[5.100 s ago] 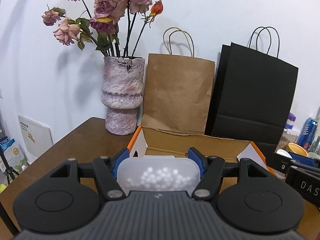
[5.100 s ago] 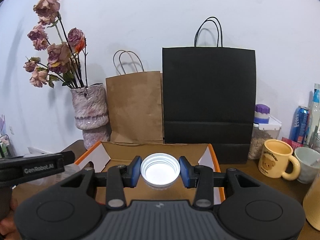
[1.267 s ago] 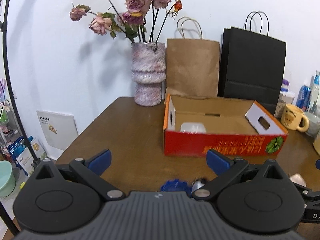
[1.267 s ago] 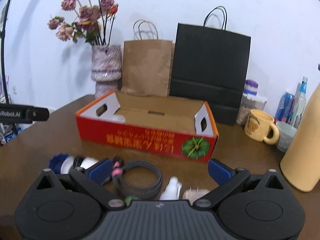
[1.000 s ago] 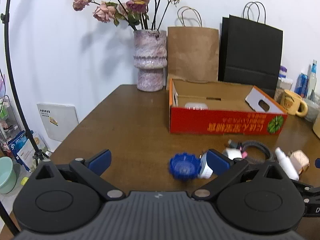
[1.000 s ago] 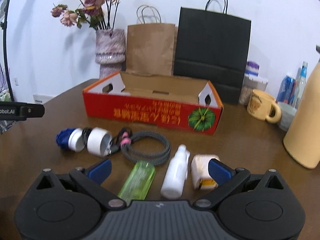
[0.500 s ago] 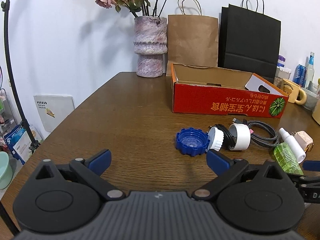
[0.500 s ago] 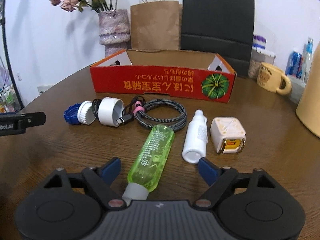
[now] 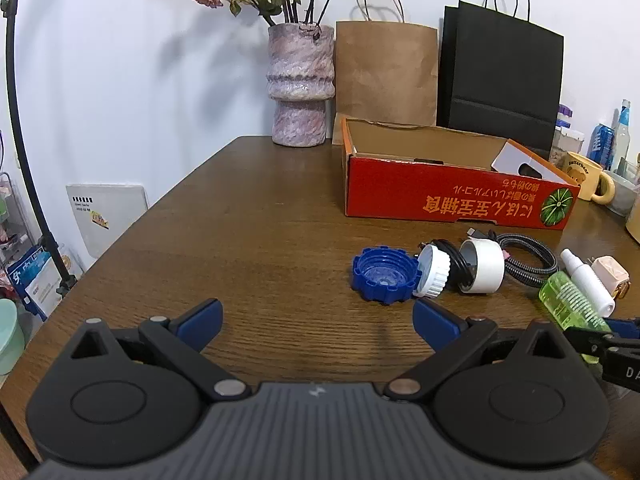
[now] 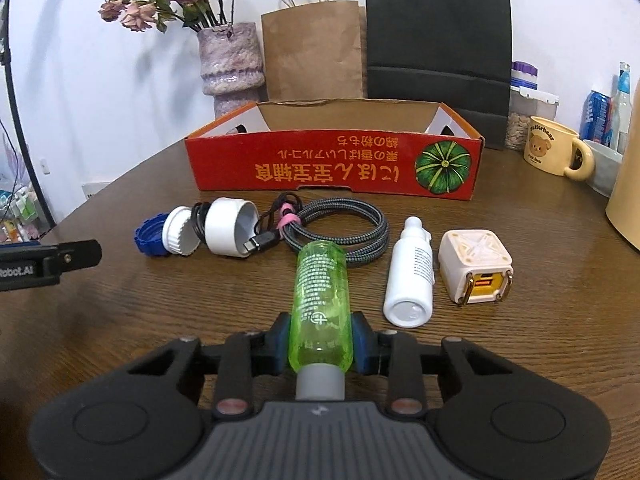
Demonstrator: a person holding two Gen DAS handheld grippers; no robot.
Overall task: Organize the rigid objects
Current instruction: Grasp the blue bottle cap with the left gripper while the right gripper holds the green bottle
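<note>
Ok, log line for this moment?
right hand-held gripper: shut on green bottle | left hand-held gripper: open | box: unreached

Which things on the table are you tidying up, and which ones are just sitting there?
Tidying up: green bottle, pinched in the right claw; white bottle; charger; cable; white cap; blue lid; red box to put them in.

Just sitting there: vase, brown bag, black bag, mug.
</note>
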